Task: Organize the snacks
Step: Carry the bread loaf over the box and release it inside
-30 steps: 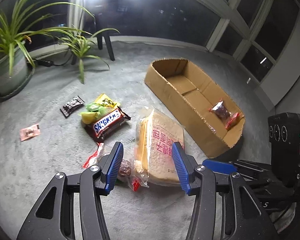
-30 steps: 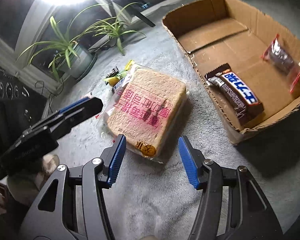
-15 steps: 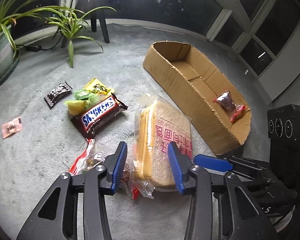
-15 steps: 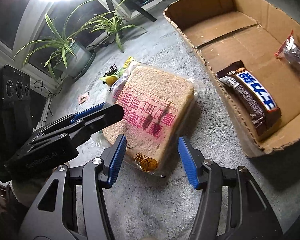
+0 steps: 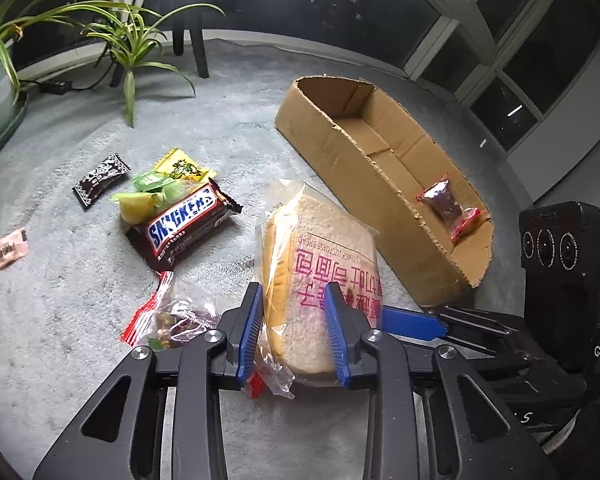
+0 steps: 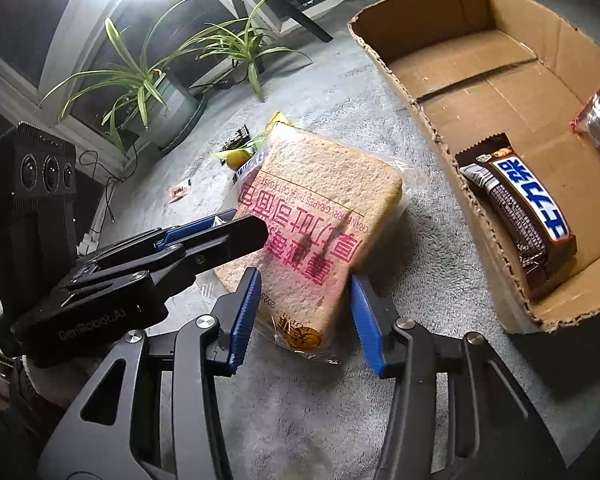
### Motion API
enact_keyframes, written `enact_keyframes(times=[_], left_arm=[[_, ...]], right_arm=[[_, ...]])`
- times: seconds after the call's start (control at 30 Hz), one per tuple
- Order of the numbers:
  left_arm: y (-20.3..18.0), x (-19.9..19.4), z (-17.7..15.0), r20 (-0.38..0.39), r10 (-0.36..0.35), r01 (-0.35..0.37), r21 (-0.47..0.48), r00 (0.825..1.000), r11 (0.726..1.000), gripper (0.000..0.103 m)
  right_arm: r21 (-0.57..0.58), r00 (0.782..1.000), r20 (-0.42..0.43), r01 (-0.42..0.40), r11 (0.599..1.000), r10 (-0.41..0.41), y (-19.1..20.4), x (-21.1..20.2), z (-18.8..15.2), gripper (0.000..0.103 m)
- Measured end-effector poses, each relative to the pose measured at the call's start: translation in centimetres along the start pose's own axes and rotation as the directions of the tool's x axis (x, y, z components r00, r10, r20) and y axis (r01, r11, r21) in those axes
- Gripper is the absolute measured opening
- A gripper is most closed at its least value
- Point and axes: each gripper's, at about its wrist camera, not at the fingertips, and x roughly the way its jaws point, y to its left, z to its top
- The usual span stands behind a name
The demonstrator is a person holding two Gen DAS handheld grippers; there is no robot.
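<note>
A bagged bread loaf (image 5: 316,264) with pink print lies on the grey carpet beside the cardboard box (image 5: 340,148). My left gripper (image 5: 296,332) is shut on the loaf's near end, its blue pads pressed against both sides. My right gripper (image 6: 304,312) is open, its jaws either side of the loaf's (image 6: 316,232) near corner without touching. The box (image 6: 404,92) holds a chocolate bar (image 6: 520,208) and a red-edged snack bag (image 5: 446,204).
On the carpet to the left lie a Snickers bar (image 5: 184,224), yellow and green candies (image 5: 164,188), a dark packet (image 5: 100,180), a pink packet (image 5: 6,250) and a clear red-edged bag (image 5: 168,316). Potted plants (image 5: 4,60) stand at the back.
My left gripper has moved forward and closed onto the bread loaf's near end. My right gripper has come closer to the loaf and stays open.
</note>
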Motion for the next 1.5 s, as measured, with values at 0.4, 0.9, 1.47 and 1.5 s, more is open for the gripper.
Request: enact_keyframes(times=[0.4,0.9,1.47,1.5], left_arm=[[-1.5,-2.2,0.1,0.058,0.013,-0.013,0.009,0.998,1.000,0.028],[-5.3,-4.6,1.8,0.168,-0.008,0.008,0.001,0.986,1.000,0.028],[-11.8,0.2,4.6,0.180,-0.089,0.092,-0.010,0.980,0.996,0.028],[-12.0,0.5,4.7,0.179,-0.093,0.097,-0.012,0.980,0.995,0.028]], right_arm=[[-0.049,0.999,0.041,-0.008,0.999,0.010,1.1,-2.8,0.5,0.047],[-0.125,0.995,0.101,0.024,0.992,-0.011,0.9,-8.5,2.4,0.047],[-0.154,0.986,0.129,0.126,0.980,-0.106,-6.1,-13.8,4.7,0.047],[-0.153,0.986,0.127,0.129,0.980,-0.110,-6.6,-14.0,4.8,0.047]])
